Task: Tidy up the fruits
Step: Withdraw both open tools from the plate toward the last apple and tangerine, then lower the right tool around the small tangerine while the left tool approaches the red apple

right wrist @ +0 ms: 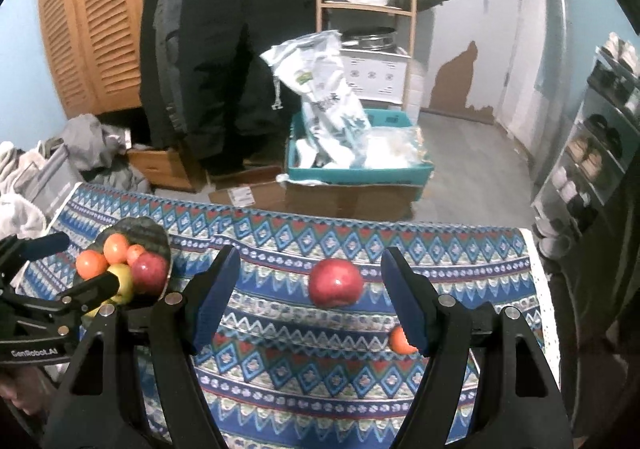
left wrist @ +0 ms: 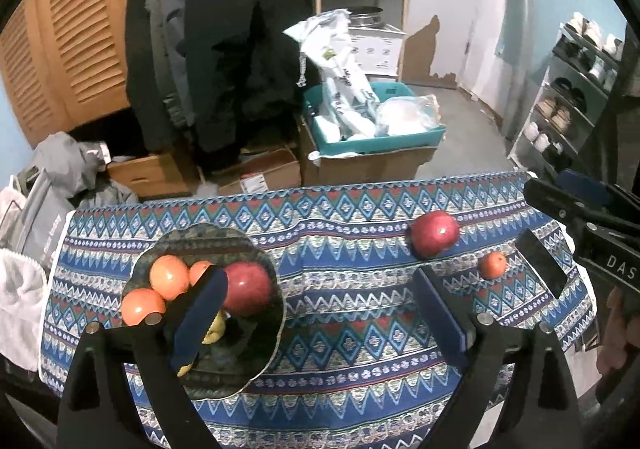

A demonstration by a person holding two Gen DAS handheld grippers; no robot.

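Between the right gripper (right wrist: 310, 303) fingers sits the loose red apple (right wrist: 337, 283), just ahead of the pads, not touched; jaws apart, nothing held. Left gripper (left wrist: 320, 301) also apart and empty, its left finger hanging over the plate (left wrist: 256, 245), its right finger over bare tablecloth (left wrist: 352, 349).

Risks, as I judge them:
- Round apple on soft cloth: an off-centre close would likely squirt it forward toward the far table edge.
- Small orange (right wrist: 400, 341) is tucked just behind the right gripper's right finger; a sweep there could knock it off the near right side.
- Plate is already crowded; dropping the apple on the pile could roll fruit out.
- Left finger so near the plated fruit could nudge it if it dips.

Count:
- red apples: two, one on the plate (left wrist: 246, 287), one loose
- oranges: four, three plated (left wrist: 170, 277), one loose
- yellow-green fruit (right wrist: 120, 281): at least one on the plate, partly hidden
- plates: one
- dark phone-like slab (left wrist: 540, 263): one
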